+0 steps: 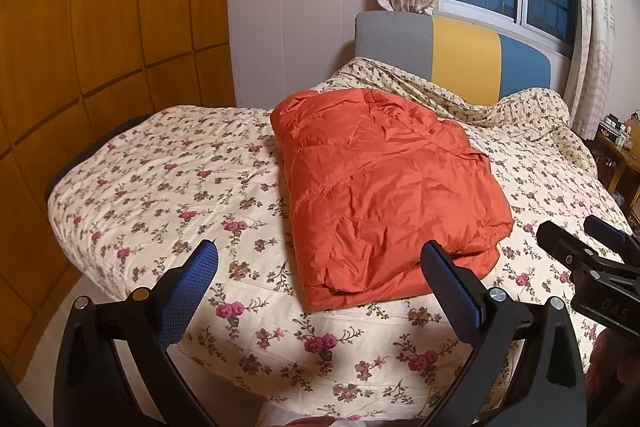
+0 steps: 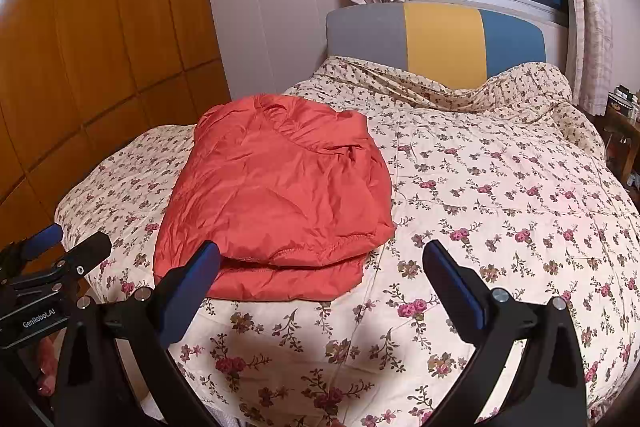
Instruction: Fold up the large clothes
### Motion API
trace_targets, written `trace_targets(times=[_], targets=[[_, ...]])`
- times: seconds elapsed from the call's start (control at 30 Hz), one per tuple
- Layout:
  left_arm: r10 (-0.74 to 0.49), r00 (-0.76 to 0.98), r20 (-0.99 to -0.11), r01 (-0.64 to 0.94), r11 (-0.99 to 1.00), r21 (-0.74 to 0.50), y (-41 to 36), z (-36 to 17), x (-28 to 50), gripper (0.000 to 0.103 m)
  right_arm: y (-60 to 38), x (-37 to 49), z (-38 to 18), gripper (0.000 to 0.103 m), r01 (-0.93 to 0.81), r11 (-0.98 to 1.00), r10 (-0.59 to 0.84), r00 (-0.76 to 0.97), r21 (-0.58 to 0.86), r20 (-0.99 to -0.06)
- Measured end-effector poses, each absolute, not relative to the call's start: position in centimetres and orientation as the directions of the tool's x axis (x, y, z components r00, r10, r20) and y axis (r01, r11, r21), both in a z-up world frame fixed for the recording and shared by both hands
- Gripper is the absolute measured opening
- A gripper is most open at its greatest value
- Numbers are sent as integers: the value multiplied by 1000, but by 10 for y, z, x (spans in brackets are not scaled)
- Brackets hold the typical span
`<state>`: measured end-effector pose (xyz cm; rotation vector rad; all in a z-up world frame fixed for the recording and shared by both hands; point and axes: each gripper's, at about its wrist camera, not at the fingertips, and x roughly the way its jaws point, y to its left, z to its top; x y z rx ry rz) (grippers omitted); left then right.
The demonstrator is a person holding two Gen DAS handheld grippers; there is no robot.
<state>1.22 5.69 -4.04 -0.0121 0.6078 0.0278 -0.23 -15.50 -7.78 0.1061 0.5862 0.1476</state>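
Orange puffy jacket lies folded into a thick, roughly rectangular bundle on the bed, toward the bed's left side and close to its near edge, with the headboard end well beyond it. Its shiny fabric is creased and puffed, with stitched seams running across the top layer. In the right wrist view the near end shows stacked layers, and an elastic gathered hem curls along the fold facing the camera. A sleeve or collar part bunches at the far end. The floral quilt under it is smooth near the jacket and rumpled toward the grey, yellow and blue headboard.

Left hand-held gripper hovers above the near edge of the bed with its blue-padded fingers spread wide and nothing between them; its right finger overlaps the jacket's near corner in view. Right hand-held gripper is likewise wide apart and empty, further right along the same edge.
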Motion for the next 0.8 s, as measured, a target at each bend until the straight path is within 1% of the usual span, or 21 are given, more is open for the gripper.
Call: trace_targets(times=[0.8], targets=[[27,811,-585,-38,999,-6,57,-43,16,100,-154,1,-79,101,-112,983,174,817,144,-550]])
